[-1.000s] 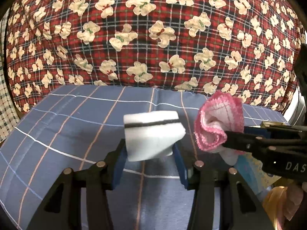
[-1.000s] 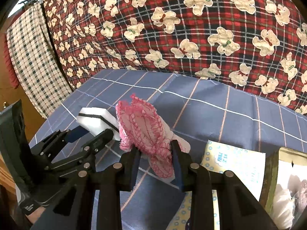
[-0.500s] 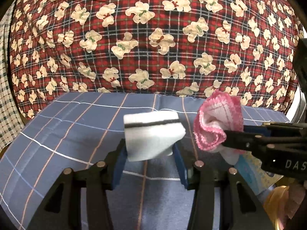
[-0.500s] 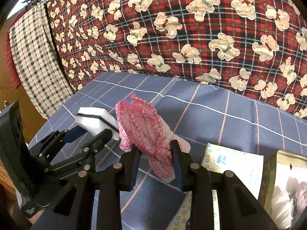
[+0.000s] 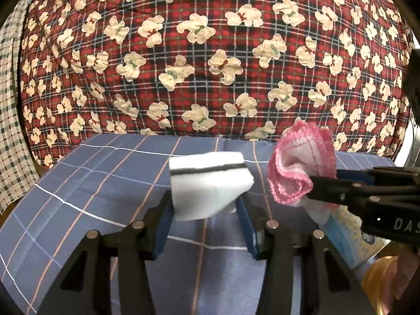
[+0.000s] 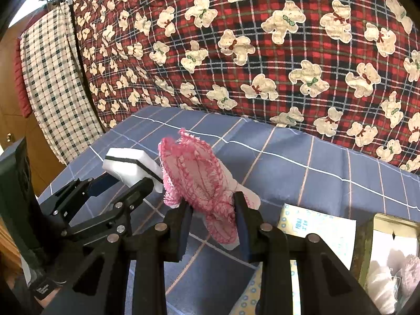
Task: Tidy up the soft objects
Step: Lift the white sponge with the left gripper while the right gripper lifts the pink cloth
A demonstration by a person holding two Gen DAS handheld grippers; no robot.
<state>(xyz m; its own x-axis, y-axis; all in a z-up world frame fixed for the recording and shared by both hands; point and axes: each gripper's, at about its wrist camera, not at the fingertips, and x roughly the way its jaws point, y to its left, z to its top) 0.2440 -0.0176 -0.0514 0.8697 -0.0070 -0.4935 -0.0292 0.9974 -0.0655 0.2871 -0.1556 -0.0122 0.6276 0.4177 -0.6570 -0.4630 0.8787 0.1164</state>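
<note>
Almost nothing has changed over the last second: both grips look the same as before, and only the red bear-print quilt (image 5: 210,60) behind sits slightly lower in the left wrist view, so the hands have tipped a little without travelling. That suggests a pause with both soft things in the air and neither yet put away. The left gripper (image 5: 204,207) is clamped on the sponge (image 5: 210,183), a white block with a thin dark band near its top; its sides pinch in where the blue pads press, so it squashes easily. The right gripper (image 6: 212,218) is clamped on the cloth (image 6: 197,173), a bunched pink-and-white piece with a frilled pink edge, its folds fanning out above the jaws and a white tail hanging below. The two sit close together, cloth just to the right of the sponge, both above the blue checked sheet (image 5: 78,183). At the lower right of the right wrist view an open box (image 6: 388,233) already holds pale soft items, beside a printed packet (image 6: 315,225); it is probably where these go next.
</note>
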